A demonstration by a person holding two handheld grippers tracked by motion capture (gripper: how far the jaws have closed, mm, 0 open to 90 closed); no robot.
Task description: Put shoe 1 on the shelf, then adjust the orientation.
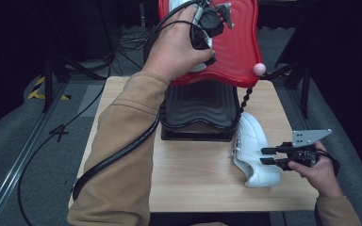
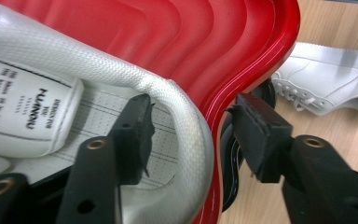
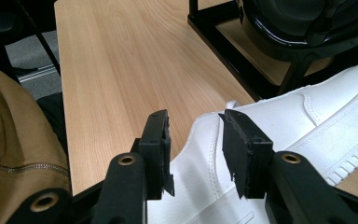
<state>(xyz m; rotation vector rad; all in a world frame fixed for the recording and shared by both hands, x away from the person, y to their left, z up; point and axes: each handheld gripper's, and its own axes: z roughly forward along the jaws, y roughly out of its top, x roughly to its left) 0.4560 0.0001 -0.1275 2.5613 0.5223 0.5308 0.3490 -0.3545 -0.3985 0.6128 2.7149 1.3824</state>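
Left gripper (image 2: pixel 191 135) spread astride shoe collar (image 2: pixel 186 116) – seemingly ungripped, right gripper (image 3: pixel 193 149) spread – white shoe (image 3: pixel 279 140)

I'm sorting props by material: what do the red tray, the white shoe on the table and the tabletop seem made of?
Red tray: probably moulded plastic, glossy, with bright highlights along its stepped ridges. White shoe: smooth leather or synthetic leather, matte, with stitched seams. Table: pale wood or wood-look laminate with visible grain; which one cannot be told.
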